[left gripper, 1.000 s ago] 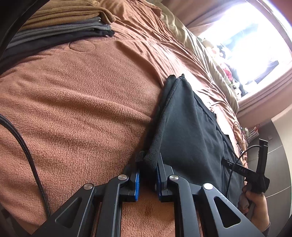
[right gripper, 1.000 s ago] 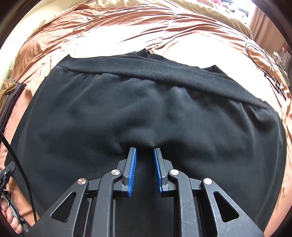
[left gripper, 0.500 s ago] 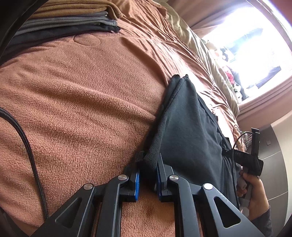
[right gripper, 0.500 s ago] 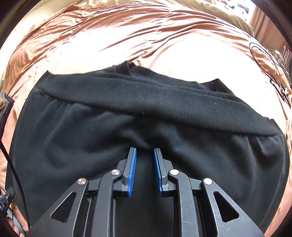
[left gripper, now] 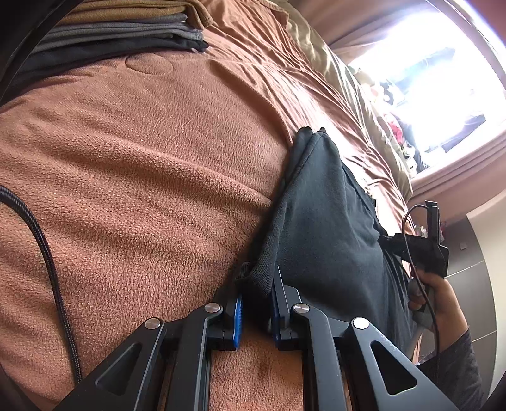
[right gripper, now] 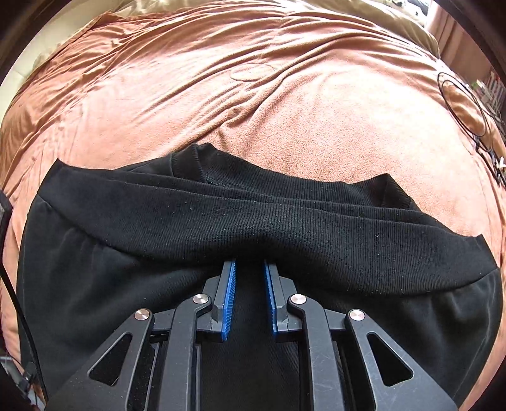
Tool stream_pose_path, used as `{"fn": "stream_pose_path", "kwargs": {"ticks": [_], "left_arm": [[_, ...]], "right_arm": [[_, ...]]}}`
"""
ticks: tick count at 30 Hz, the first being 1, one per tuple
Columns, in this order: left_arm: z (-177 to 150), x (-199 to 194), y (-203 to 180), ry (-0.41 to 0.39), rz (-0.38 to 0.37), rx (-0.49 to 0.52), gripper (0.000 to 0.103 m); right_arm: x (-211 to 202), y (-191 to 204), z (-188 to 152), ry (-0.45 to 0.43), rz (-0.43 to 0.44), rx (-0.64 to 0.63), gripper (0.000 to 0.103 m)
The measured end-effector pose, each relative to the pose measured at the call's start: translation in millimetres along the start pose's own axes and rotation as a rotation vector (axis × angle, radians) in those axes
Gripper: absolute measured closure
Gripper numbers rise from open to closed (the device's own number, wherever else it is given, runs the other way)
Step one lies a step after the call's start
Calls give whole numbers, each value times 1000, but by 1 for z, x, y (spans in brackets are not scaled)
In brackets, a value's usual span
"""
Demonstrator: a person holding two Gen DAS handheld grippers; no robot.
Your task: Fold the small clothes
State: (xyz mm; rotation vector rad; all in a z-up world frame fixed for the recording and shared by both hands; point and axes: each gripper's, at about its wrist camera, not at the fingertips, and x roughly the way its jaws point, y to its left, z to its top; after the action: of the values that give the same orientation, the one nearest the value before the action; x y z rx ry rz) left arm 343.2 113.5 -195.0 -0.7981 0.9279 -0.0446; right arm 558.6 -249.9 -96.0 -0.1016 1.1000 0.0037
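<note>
A black garment with a ribbed waistband [right gripper: 284, 218] lies folded on a brown fleece blanket [right gripper: 284, 104]. It also shows in the left wrist view [left gripper: 319, 221] as a dark slab running away to the upper right. My left gripper [left gripper: 256, 284] is shut on the near corner of its ribbed band. My right gripper [right gripper: 249, 265] sits on top of the garment with its blue pads a little apart; its tips reach under the ribbed band, and the fabric hides whether it grips. The right gripper [left gripper: 427, 246] also shows at the garment's far side, held by a hand.
A stack of folded clothes [left gripper: 120, 28], tan, grey and black, lies at the far left of the bed. A black cable [left gripper: 47, 259] runs over the blanket on the left. A wire loop [right gripper: 465, 104] lies at the right. A bright window [left gripper: 442, 72] is beyond the bed.
The right gripper has moved forward over the garment, so the ribbed band is now at its fingertips. The left gripper keeps its hold on the band corner.
</note>
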Motion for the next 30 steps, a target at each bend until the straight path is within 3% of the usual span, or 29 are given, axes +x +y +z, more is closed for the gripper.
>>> {"fn": "stream_pose_path", "kwargs": {"ticks": [4, 10, 16, 17, 19, 30], "left_arm": [[3, -3, 3, 1, -51, -37, 88], [12, -17, 3, -2, -203, -82, 89], [22, -24, -11, 25, -338, -107, 90], [25, -25, -13, 32, -357, -109, 91], [29, -29, -20, 36, -370, -101, 91], [39, -47, -77, 29, -417, -1, 91]], "right_arm": [[-20, 5, -12, -14, -1, -25, 90], [-44, 7, -51, -6, 34, -58, 90], [-52, 17, -103, 16, 90, -77, 91], [-56, 17, -113, 0, 96, -82, 95], [-59, 17, -128, -8, 117, -76, 101], [-89, 7, -213, -77, 253, 3, 101]]}}
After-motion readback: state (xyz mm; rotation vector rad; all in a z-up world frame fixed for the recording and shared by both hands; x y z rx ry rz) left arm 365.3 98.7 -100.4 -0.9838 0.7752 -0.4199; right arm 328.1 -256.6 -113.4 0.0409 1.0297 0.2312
